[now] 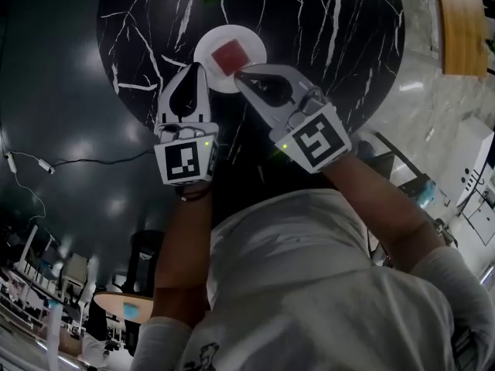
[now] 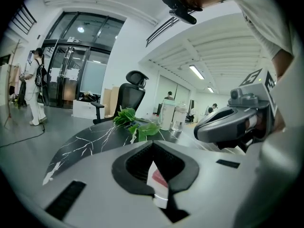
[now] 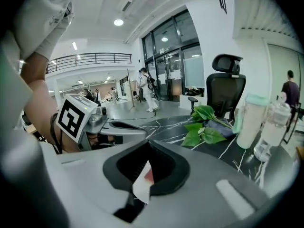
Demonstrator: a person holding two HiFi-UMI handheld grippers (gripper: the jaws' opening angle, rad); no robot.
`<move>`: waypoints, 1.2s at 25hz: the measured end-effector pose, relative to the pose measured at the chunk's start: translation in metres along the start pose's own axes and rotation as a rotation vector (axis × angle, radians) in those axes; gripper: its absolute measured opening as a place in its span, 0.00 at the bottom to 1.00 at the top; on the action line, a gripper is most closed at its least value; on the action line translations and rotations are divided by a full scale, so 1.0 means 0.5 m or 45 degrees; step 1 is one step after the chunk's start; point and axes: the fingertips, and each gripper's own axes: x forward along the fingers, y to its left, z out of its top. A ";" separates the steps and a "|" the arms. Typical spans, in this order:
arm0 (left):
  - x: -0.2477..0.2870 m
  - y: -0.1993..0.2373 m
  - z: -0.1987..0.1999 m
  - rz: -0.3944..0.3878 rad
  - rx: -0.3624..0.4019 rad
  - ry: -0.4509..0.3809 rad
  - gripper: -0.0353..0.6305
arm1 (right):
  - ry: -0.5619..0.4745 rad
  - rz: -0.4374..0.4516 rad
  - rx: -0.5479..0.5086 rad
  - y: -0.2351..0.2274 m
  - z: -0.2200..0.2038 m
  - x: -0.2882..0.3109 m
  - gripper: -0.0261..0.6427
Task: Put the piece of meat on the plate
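Head view: meat on plate, just beyond jaws

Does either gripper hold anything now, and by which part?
Nothing is held. The left gripper and the right gripper are both shut and empty; the piece of meat lies on the plate.

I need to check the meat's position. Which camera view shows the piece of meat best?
The head view: the piece of meat lies fully visible from above on the white plate. Each gripper view shows only a red sliver of it through a narrow opening.
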 end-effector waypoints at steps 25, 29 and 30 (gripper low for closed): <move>-0.447 -0.354 0.556 -0.043 0.078 -0.362 0.06 | -0.588 0.214 -0.104 0.278 0.426 -0.498 0.04; -0.482 -0.364 0.561 -0.052 0.106 -0.379 0.06 | -0.605 0.193 -0.099 0.304 0.438 -0.534 0.04; -0.490 -0.366 0.562 -0.052 0.118 -0.380 0.06 | -0.612 0.186 -0.103 0.310 0.442 -0.539 0.04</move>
